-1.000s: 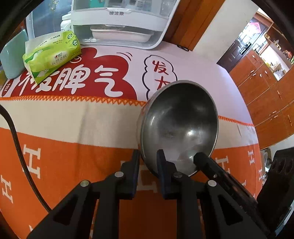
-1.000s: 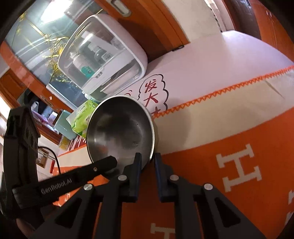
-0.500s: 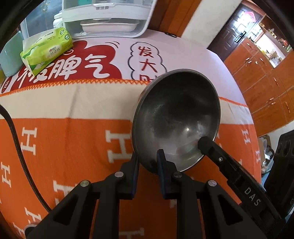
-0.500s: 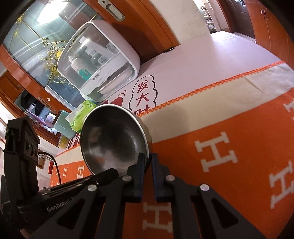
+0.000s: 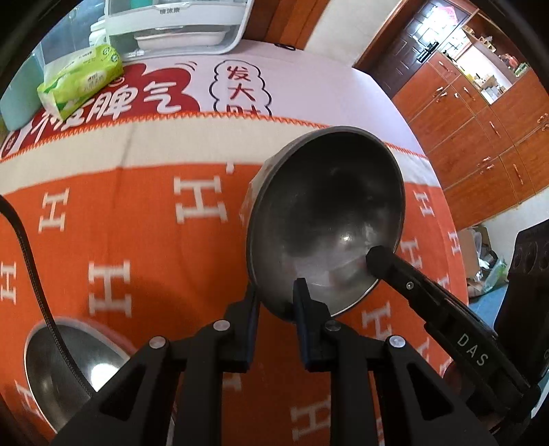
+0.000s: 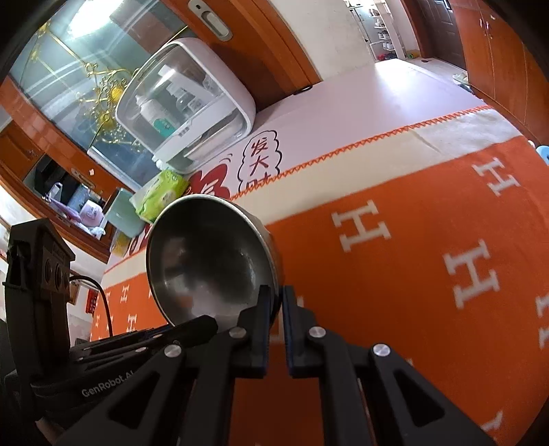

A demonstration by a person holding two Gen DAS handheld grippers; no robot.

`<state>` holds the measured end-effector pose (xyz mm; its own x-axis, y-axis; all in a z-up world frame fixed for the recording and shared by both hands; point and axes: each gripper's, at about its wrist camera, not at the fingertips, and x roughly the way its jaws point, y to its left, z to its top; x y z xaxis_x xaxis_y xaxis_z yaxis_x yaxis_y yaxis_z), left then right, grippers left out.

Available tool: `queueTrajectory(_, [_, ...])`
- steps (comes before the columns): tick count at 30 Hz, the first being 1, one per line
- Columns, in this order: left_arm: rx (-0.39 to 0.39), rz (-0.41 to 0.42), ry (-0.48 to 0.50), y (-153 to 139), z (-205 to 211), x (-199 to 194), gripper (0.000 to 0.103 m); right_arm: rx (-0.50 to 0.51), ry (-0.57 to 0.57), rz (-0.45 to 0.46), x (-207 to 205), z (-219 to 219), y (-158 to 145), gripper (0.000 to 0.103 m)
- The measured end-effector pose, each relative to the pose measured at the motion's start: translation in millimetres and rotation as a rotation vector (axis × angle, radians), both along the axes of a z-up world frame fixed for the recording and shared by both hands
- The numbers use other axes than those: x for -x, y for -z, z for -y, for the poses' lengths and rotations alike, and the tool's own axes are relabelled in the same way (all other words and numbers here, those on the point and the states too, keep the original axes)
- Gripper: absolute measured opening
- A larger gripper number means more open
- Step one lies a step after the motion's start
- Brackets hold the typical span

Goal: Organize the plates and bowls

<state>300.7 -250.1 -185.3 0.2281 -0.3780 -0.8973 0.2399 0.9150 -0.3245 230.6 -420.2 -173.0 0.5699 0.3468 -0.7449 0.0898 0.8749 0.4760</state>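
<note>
Your left wrist camera sits right behind the left gripper (image 5: 274, 291), looking forward along its fingers and down over the orange blanket (image 5: 144, 247), very close to the steel bowl (image 5: 326, 219) at its tips. Your right wrist camera rides behind the right gripper (image 6: 276, 298), facing forward and tilted, just as close to that bowl (image 6: 209, 260) from the opposite rim. Both views share the bowl, the white cabinet (image 5: 178, 24) (image 6: 185, 106) far ahead, and the green tissue pack (image 5: 80, 80) (image 6: 163, 194). Each view catches the other gripper.
</note>
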Motion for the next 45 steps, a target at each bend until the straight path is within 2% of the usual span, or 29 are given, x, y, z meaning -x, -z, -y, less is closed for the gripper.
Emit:
queueTrajectory(6, [0.01, -0.013, 0.026, -10.1, -3.4, 26.7, 0.018, 0.036, -0.017, -0.003, 26.9, -6.0, -12.4, 0.007])
queueTrajectory(17, [0.004, 0.026, 0.072, -37.5, -13.6, 68.9, 0.018, 0.064, -0.006, 0.003, 77.1, -22.1, -34.8, 0.008])
queueTrajectory(24, [0.031, 0.069, 0.092, -55.3, -25.1, 94.9, 0.018, 0.102, -0.013, 0.036, 101.1, -34.5, -54.7, 0.008])
queueTrajectory(33, [0.061, 0.099, 0.066, -71.3, -47.6, 123.9, 0.02, 0.169, -0.084, 0.077, 119.9, -63.7, -76.4, 0.008])
queueTrajectory(45, [0.075, 0.11, 0.019, -76.6, -104.3, 159.8, 0.021, 0.222, -0.183, 0.095, 140.9, -116.9, -90.3, 0.008])
